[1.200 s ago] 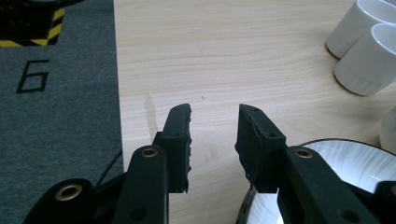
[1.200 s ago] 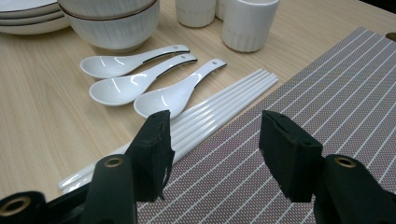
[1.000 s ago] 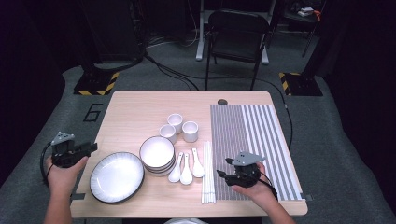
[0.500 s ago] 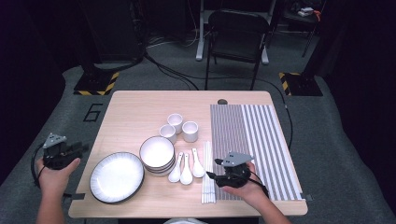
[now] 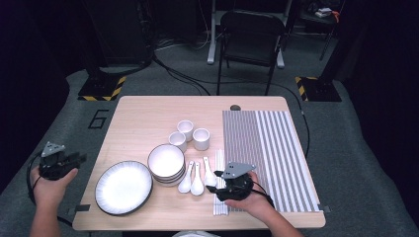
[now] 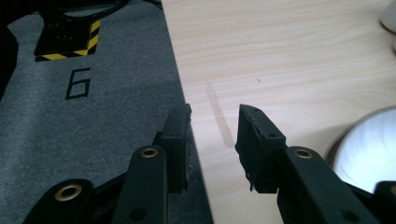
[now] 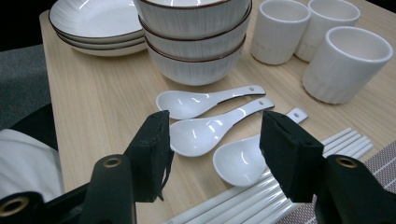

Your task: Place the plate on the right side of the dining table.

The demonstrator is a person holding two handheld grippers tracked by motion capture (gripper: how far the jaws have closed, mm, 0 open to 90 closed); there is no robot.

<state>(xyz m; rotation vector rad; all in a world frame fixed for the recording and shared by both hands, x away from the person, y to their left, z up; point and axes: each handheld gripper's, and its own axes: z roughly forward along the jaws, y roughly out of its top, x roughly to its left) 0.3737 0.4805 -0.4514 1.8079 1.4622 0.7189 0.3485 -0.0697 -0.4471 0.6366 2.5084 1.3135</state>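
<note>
White ceramic soup spoons (image 7: 210,128) lie three in a row just ahead of your right gripper (image 7: 215,140) — its jaws stand spread with nothing pinched, hovering over the nearest spoon bowls. From above, the right gripper (image 5: 217,189) sits at the near edge of the table (image 5: 143,118), with the spoons (image 5: 196,178) just to its left and the bundle of white chopsticks (image 5: 220,185) partly under it, lying along the left edge of the striped placemat (image 5: 276,158). Left of the spoons stands the stack of ribbed bowls (image 5: 166,163), and left of that the stack of plates (image 5: 123,186); three white cups (image 5: 190,134) cluster farther back.

Your left gripper (image 5: 74,159) hangs off the left side of the table, over the grey carpet (image 5: 74,118) — well apart from the crockery. Its jaws have just been closing a little, yet they stay parted with nothing between them; in the left gripper view the left gripper (image 6: 212,140) straddles the table's edge, with the plate rim (image 6: 369,149) at the right.
</note>
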